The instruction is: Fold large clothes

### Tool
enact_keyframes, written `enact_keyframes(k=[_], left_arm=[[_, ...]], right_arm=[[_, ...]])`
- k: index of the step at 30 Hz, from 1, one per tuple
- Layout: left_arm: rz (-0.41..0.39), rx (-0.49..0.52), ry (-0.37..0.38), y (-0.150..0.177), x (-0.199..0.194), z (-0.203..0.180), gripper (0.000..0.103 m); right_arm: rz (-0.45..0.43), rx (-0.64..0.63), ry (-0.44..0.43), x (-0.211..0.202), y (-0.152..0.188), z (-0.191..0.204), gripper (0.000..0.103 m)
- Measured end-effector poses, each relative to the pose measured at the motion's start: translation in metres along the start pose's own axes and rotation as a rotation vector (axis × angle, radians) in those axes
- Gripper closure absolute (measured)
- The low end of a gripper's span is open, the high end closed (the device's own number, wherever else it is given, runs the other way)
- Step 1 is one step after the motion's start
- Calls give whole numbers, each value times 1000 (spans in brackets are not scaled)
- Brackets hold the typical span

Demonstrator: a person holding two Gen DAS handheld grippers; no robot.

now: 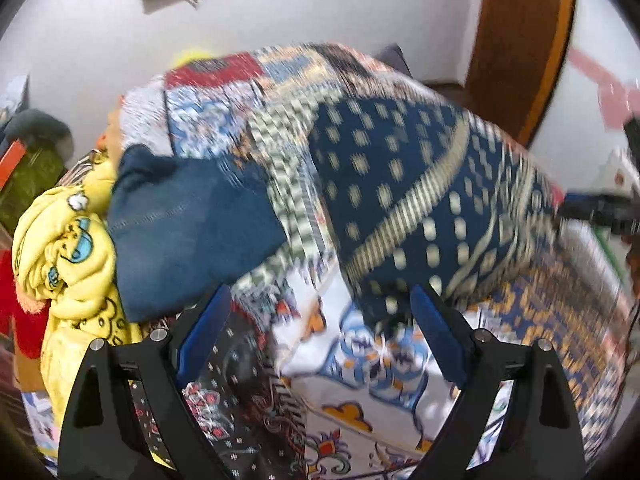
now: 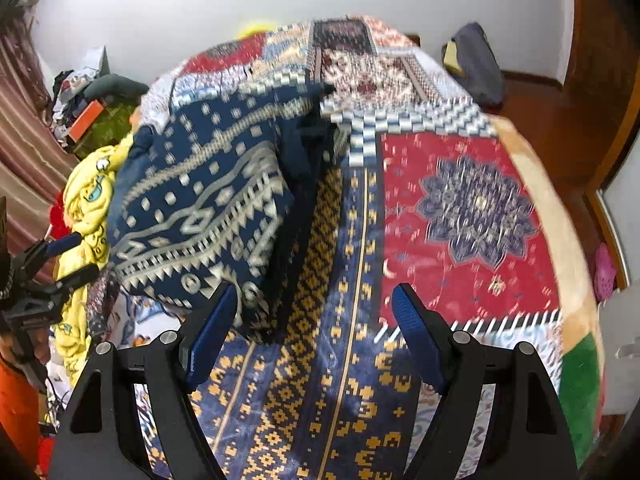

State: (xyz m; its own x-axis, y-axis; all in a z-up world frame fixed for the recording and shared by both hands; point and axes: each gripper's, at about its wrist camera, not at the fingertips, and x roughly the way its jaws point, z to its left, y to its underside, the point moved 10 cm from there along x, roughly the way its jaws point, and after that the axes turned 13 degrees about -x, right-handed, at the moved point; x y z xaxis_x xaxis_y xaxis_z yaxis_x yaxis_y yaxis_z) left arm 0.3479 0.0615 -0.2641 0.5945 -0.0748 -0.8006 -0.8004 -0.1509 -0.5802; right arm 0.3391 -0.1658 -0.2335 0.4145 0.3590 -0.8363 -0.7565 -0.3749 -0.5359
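Note:
A large navy garment with a cream geometric pattern (image 1: 404, 200) lies bunched and partly folded on the patchwork bedspread (image 1: 360, 380). It also shows in the right wrist view (image 2: 200, 216), left of centre. My left gripper (image 1: 320, 300) is open and empty, its blue pads just in front of the garment's near edge. My right gripper (image 2: 316, 300) is open and empty over the bedspread (image 2: 460, 216), its left pad beside the garment's lower corner. The left gripper (image 2: 68, 256) shows at the far left in the right wrist view.
A blue denim piece (image 1: 192, 224) lies left of the garment. A yellow cartoon-print cloth (image 1: 68, 264) is heaped at the bed's left edge (image 2: 88, 208). A dark pillow (image 2: 476, 64) sits at the far right corner. Clutter (image 2: 92, 112) and a curtain stand left; wooden floor lies right.

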Motion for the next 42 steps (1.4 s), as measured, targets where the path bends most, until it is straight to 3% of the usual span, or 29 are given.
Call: enact_keyframes(k=[5,9,12,14,16,24,28,31,36,38,42], left_arm=[[-27,-101,82,-43,1,0,12],[84,-177,249,-55,32,-20,12],[167,-212,279,-50,67,-28,12],[206,-261,330,-47,87,-30,10],[231,-327,379,-46,100,-30,4],[347,-436,514,-45,136,-40,2],[329,-432,526,-46,137,-45,5],[311,-427,528,-47,131,-47,15],[273,-384,527,-50,106,-47,37],[233,-354,522,-55,90,-47,43],[141,-311,496,-72,49,-34,45]], right_arm=[[-68,10,13,8,-30,-1,26],[-74,68,-83,30,-47,3,26],[-41,124,-113,53,-49,-1,26],[-17,189,-183,74,-48,-4,26],[2,241,-238,88,-47,-5,26],[24,312,-439,123,-55,4,26],[17,329,-497,128,-59,10,30],[14,325,-507,126,-63,17,40],[-12,275,-493,110,-73,32,67],[-20,236,-473,101,-81,43,71],[-46,184,-468,85,-101,66,73]])
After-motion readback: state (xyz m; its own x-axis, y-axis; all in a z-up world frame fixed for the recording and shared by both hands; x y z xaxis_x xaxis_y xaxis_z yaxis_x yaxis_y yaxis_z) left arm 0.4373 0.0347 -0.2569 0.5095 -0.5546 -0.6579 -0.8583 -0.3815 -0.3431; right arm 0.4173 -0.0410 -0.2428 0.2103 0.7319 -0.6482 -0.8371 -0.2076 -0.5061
